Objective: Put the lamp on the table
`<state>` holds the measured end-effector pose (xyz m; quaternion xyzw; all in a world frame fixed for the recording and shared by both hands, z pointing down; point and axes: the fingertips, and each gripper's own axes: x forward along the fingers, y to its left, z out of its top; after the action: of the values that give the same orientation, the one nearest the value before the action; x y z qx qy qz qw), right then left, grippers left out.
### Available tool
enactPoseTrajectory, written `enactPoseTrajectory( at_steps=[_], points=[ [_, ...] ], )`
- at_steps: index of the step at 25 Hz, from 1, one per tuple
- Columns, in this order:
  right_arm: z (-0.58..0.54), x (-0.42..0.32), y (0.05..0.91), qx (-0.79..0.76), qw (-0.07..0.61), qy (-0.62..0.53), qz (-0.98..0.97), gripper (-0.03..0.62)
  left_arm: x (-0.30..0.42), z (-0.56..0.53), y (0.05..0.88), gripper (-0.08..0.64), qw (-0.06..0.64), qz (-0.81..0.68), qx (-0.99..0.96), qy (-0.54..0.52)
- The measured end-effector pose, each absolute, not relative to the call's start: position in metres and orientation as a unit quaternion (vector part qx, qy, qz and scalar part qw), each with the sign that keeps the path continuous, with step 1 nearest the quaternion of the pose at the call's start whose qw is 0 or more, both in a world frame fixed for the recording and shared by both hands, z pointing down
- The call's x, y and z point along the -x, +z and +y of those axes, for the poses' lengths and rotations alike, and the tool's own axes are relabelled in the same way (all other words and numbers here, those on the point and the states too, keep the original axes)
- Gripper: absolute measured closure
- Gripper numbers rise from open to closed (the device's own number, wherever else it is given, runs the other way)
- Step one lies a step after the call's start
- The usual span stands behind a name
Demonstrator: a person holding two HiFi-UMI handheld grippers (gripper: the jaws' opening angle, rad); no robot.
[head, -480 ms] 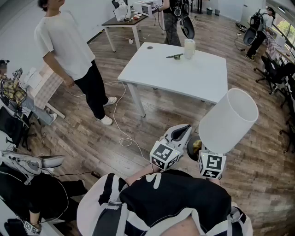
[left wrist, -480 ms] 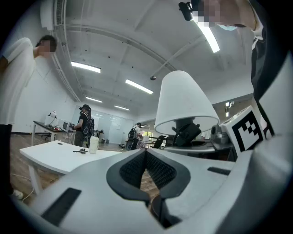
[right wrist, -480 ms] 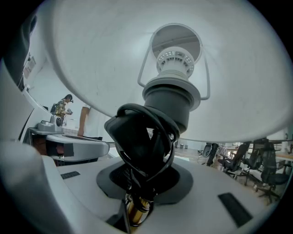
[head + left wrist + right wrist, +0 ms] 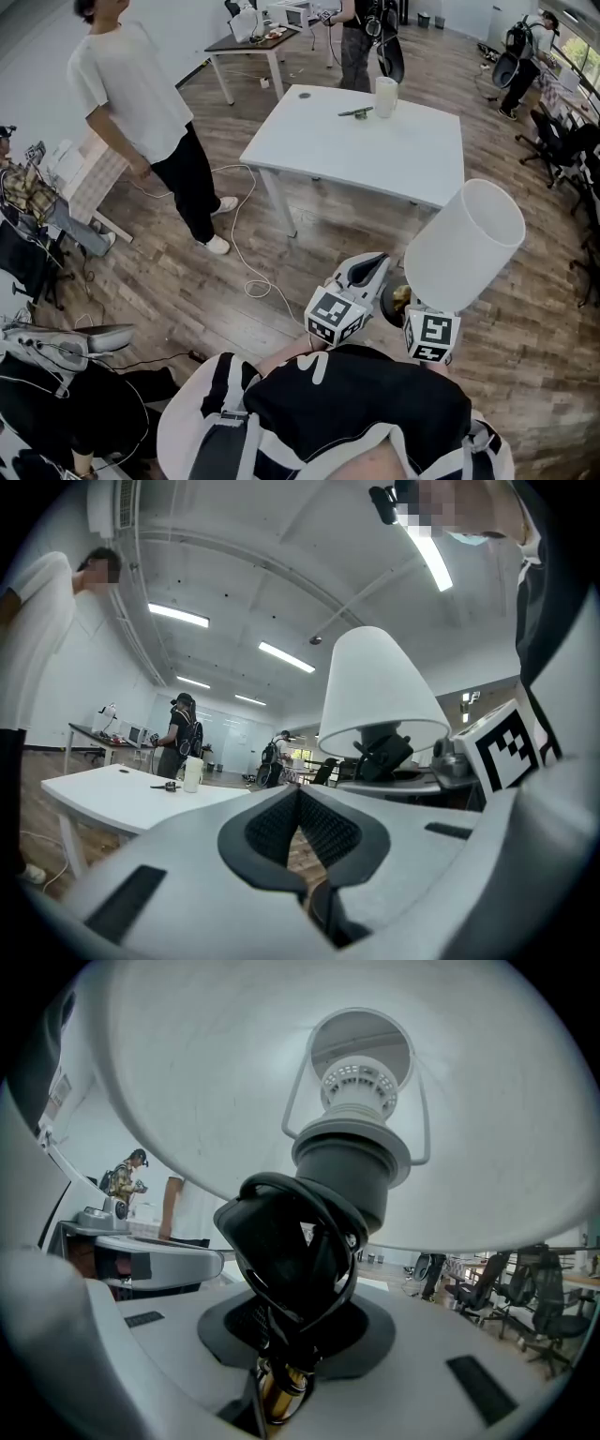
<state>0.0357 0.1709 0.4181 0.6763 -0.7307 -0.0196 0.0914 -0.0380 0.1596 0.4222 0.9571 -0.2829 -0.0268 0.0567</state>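
Observation:
My right gripper (image 4: 413, 305) is shut on the lamp, low on its dark, cord-wrapped stem (image 4: 292, 1269). The lamp's white shade (image 4: 464, 246) tilts up and to the right above the wooden floor. From below, the shade (image 4: 216, 1082) fills the right gripper view, with a brass piece (image 4: 279, 1389) between the jaws. My left gripper (image 4: 376, 263) is shut and holds nothing, just left of the lamp. In the left gripper view the closed pads (image 4: 298, 803) point past the shade (image 4: 380, 691). The white table (image 4: 375, 155) stands ahead, well apart from both grippers.
On the table's far side stand a white cup (image 4: 385, 97) and a small dark item (image 4: 356, 113). A person in a white shirt (image 4: 141, 103) stands left of the table. A white cable (image 4: 246, 262) loops on the floor. Office chairs (image 4: 562, 141) line the right side.
The grippers and the lamp hold still. People at the far end of the room have shifted slightly.

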Motion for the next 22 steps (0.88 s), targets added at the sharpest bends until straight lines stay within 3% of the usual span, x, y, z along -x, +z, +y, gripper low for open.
enactPoseTrajectory(
  at_steps=[22],
  points=[
    [0.168, 0.002, 0.426, -0.704, 0.079, -0.007, -0.706, 0.488, 0.074, 0.148, 0.434, 0.558, 0.07, -0.251, -0.965, -0.024]
  ],
)
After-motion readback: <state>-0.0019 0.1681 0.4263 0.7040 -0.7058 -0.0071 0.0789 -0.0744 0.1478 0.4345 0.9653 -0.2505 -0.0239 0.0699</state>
